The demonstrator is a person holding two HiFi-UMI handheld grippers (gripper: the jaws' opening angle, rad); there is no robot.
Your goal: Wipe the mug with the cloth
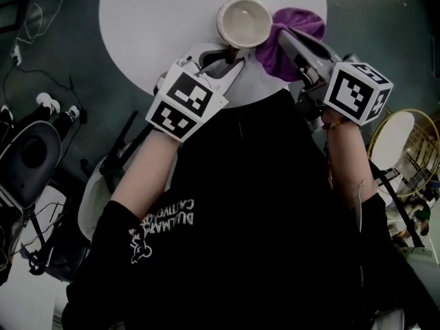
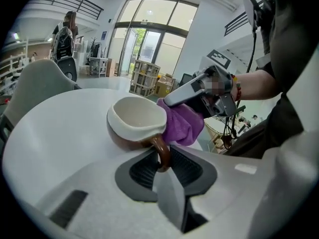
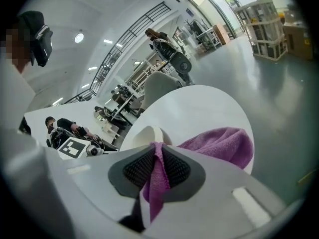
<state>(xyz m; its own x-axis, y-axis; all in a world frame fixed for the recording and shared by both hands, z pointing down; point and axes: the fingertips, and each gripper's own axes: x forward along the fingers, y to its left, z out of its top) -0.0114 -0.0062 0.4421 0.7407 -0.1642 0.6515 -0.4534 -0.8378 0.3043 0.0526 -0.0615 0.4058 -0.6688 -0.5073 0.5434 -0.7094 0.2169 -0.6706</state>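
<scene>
— Ribbed pads of the left gripper sat closest to the lens. What were they doing?

— Pinching the brown handle of the mug, one jaw on each side. I'd say that grip was meant to steady the mug and leave its outer wall free for the other hand.

— And where was the mug?

— Toward the person's side of the round white table, mouth up and a little tilted. Whether its base touched the top, I couldn't tell.

— The cloth?

— The purple cloth was pressed against the mug's wall, just beside the handle. The right gripper had its jaws squeezed on a fold of it, with the rest bunched ahead. Holding only a fold probably let the loose bulk wrap the curve.

— Anything in the way?

— The handle and the left jaws themselves covered that stretch of wall, so my guess was that a wipe couldn't run full circle without a regrip. Farther out were a grey chair beyond the table, a gold wire seat at the person's right, and a wooden crate rack well off by the glass doors.
</scene>
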